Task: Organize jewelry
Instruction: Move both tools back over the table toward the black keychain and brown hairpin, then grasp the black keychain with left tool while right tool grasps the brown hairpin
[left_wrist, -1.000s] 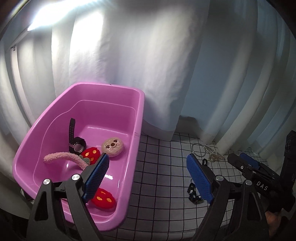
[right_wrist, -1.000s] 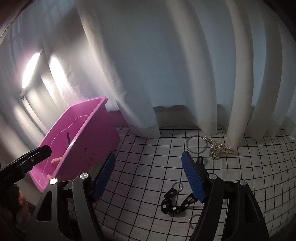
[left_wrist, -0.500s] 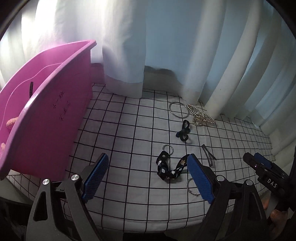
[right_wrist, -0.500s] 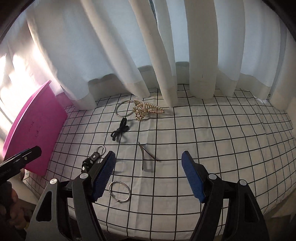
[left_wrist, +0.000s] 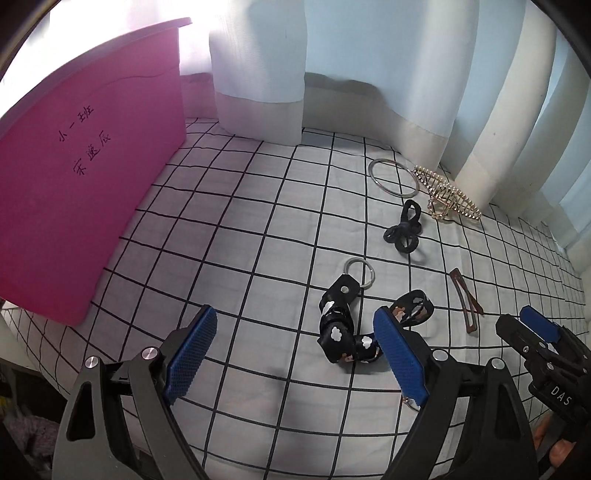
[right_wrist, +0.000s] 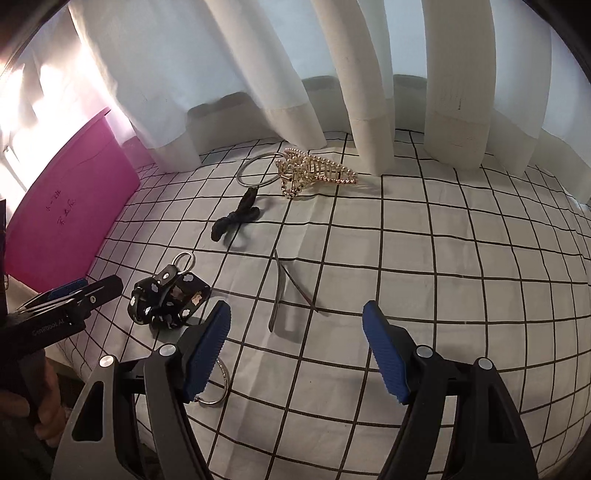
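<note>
White curtains back a checked worktop (left_wrist: 258, 229). Both claws, left claw (left_wrist: 295, 350) and right claw (right_wrist: 295, 350), gape wide and empty, poised for picking; scattered jewelry lies ahead, a brown hair clip (right_wrist: 282, 286) just beyond the right claw.

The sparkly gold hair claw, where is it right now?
The sparkly gold hair claw lies on the checked cloth at the back, just in front of the white curtain, overlapping the thin silver bangle.
</note>
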